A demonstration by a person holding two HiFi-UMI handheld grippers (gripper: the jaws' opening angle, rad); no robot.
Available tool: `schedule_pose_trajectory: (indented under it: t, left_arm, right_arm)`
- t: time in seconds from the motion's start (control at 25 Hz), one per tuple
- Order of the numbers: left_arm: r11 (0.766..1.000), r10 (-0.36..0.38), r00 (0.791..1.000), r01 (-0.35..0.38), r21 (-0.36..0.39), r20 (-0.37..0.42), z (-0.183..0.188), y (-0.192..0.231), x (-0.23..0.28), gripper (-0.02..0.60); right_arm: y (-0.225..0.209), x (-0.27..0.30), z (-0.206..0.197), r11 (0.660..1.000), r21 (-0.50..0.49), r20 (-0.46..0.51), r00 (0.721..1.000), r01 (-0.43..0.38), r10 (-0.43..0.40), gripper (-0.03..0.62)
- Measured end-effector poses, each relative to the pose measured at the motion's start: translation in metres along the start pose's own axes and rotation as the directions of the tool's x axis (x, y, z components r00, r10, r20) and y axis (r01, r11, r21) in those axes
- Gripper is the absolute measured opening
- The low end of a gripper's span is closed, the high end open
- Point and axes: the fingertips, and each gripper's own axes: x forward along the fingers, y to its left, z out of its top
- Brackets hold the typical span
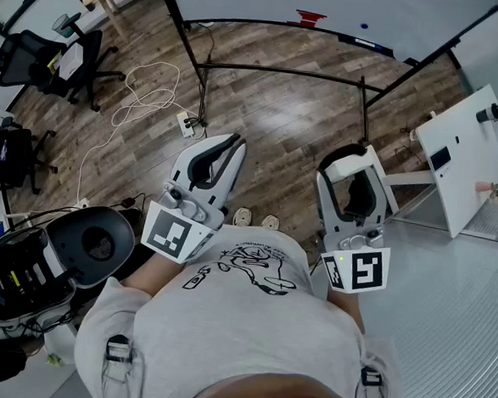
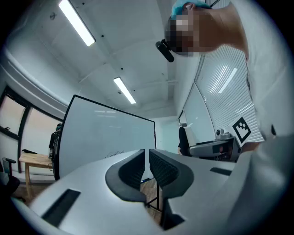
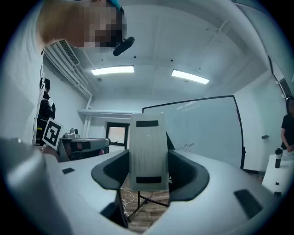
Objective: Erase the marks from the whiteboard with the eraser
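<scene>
The right gripper has its jaws closed on the two long sides of the eraser. The eraser stands upright in the centre of the right gripper view, and its upper half rises above the jaws. It is a pale flat block with a dark strip near each end. I judge it to be light and stiff, with a smooth body that can slip. For this reason the grip across the narrow width, low on the block, seems the correct one, because it leaves the free end to press on the board. The left gripper holds nothing, and only a thin slit stays between its pads. The whiteboard stands on its frame well apart from both grippers, at the right of centre in the right gripper view. A small scribbled mark is low on it, to the right of the eraser and not touched by it.
</scene>
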Motion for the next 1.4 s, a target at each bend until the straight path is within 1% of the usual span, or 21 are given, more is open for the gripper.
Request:
schedule_pose_trajectory:
  t: [0.16, 0.48, 0.64, 0.88, 1.12, 1.4]
  left_arm:
    - [1.000, -0.003, 0.999, 0.004, -0.019, 0.036, 0.002, 0.014, -0.003, 0.044]
    - [0.999, -0.031, 0.999, 0.032, -0.038, 0.024, -0.002, 0.036, -0.010, 0.044]
    - [0.999, -0.033, 0.999, 0.034, -0.031, 0.030, 0.001, 0.039, -0.004, 0.044]
    - [0.999, -0.024, 0.999, 0.025, -0.032, 0.039, 0.000, 0.052, 0.011, 0.044]
    - [0.999, -0.015, 0.999, 0.016, -0.032, 0.032, -0.007, 0.060, 0.039, 0.044]
    - [1.000, -0.009, 0.999, 0.009, -0.021, 0.036, -0.009, 0.065, 0.095, 0.044]
  right_arm:
    - [0.007, 0.015, -0.001, 1.000, 0.023, 0.006, 1.000, 0.006, -0.006, 0.259]
    - [0.019, 0.032, 0.001, 0.999, 0.023, 0.009, 0.999, 0.048, -0.048, 0.259]
    - [0.015, 0.033, -0.001, 0.998, 0.025, 0.005, 0.998, 0.060, -0.060, 0.259]
    - [0.005, 0.050, -0.004, 0.998, 0.023, 0.002, 0.998, 0.057, -0.057, 0.259]
    - [-0.020, 0.069, -0.009, 0.998, 0.034, 0.005, 0.999, 0.050, -0.050, 0.259]
    - [-0.071, 0.094, -0.014, 0.998, 0.055, 0.003, 0.999, 0.042, -0.043, 0.259]
